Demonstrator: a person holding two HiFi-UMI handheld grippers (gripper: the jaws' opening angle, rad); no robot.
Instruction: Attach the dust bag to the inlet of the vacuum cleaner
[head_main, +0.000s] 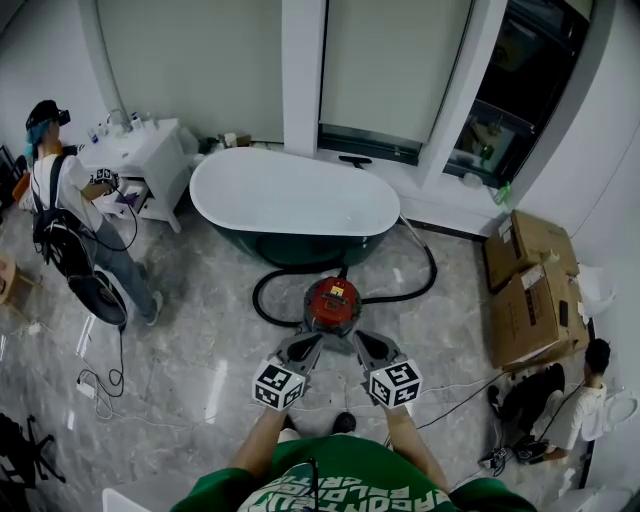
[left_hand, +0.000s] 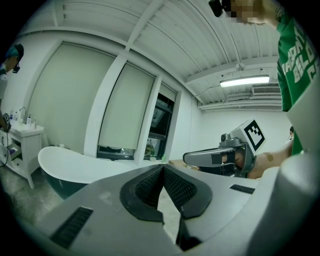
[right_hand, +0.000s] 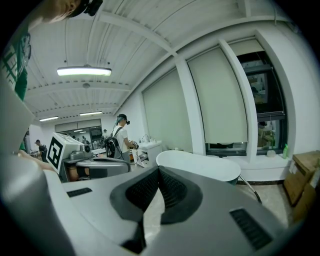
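The black ribbed pads (left_hand: 150, 187) of the left gripper (left_hand: 162, 166) are pressed together at their tips, and only pale floor shows through the narrow slit lower down. The right gripper (right_hand: 159, 167) is the same: its dark ribbed pads (right_hand: 142, 190) meet at the tip, with nothing pinched between them. Both grey grippers are held out side by side and near each other, and each carries a white cube with black square markers (head_main: 278, 385) at its rear. The bare forearms behind them run back to a green printed shirt (head_main: 350, 485).

The head view shows both sets of tips at the near edge of the round red vacuum cleaner canister (head_main: 332, 305), one at each side of it. Whether they touch it cannot be told. The canister stands on the glossy grey marble-tile floor (head_main: 200, 340), and its black hose (head_main: 425, 280) loops round behind it. Just beyond stands an oval white bathtub with a dark green outer shell (head_main: 295, 195), set below tall windows with pale blinds (head_main: 395, 60).

At the far left, a person with a black backpack (head_main: 65, 215) stands at a white vanity unit (head_main: 150, 160). Brown cardboard boxes (head_main: 530, 290) are stacked along the right wall, and another person (head_main: 575, 400) crouches near them.
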